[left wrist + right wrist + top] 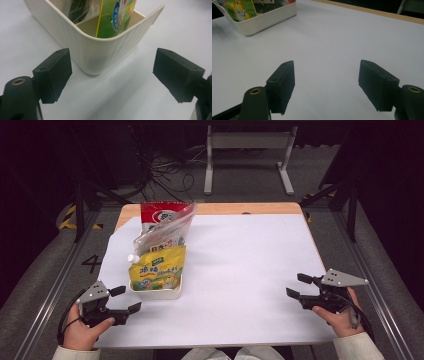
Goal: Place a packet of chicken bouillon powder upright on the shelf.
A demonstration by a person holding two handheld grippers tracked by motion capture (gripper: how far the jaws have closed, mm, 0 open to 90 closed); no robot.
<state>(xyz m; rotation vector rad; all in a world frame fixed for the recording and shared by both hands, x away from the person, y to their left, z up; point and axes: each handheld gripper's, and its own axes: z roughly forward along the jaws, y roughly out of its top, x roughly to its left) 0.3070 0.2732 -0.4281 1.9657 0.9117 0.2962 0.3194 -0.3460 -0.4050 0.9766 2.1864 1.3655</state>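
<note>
A cream ribbed bin [156,292] stands on the white table [240,265], left of centre. Upright in it are a yellow-green snack pouch [156,269], a clear bag [162,237] and a red-and-white pack [162,213] behind. My left gripper [126,300] rests open at the front left, just short of the bin's near corner [93,58], with nothing between its jaws. At the front right my right gripper [295,285] stands open over bare table, pointing left toward the bin [264,18]. A green pouch [117,17] shows inside the bin.
The wooden table edge [240,208] runs along the far side. Beyond it are a white stand [248,157] and loose cables [165,170] on the floor. Metal rails [50,290] flank the table on both sides.
</note>
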